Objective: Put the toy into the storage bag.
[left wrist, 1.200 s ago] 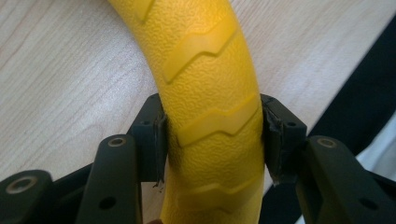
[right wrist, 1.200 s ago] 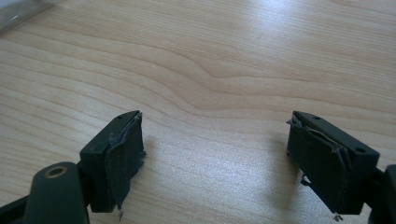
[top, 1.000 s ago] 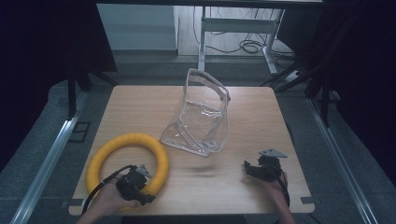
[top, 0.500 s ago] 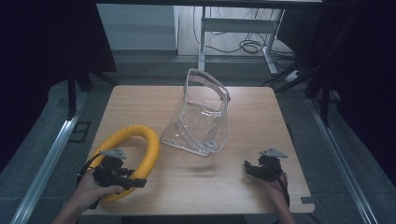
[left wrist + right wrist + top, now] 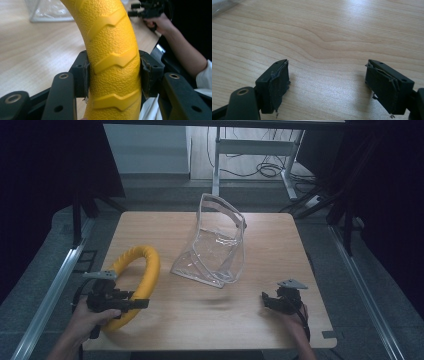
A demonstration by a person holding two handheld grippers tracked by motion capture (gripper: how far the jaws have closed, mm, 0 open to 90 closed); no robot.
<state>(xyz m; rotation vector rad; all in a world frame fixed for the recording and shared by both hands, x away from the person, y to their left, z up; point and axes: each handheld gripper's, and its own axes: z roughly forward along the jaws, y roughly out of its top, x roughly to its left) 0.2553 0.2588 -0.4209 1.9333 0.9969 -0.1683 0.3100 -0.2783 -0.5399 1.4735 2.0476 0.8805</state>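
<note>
No readable brand, label or writing on anything. Counts: one ring, one bag, one table, two grippers. Lower left of the high view: left gripper (image 5: 142, 303), held by the person's left hand (image 5: 89, 318), jaws clamped on the near part of the yellow textured foam ring with raised chevron ridges (image 5: 141, 272); the ring looks tilted, near part lifted in the jaws, far arc towards the table's left edge. In the left gripper view the ring (image 5: 113, 57) runs up the frame centre, with both black pads pressed against its sides, closed to ring width. Centre of the high view: one clear plastic zip bag with a transparent handle loop (image 5: 216, 245), standing slumped on the light wooden table (image 5: 280, 235), just right of the ring and apart from it; a corner of the bag shows in the upper left of the left gripper view (image 5: 47, 11). Lower right of the high view: right gripper (image 5: 264, 299), held by the person's right hand (image 5: 292, 317), low over bare wood near the table's front edge, well apart from the bag. In the right gripper view the right gripper (image 5: 327, 85) has jaws spread wide, nothing between them, just wood grain; worn pads, frayed edges.
</note>
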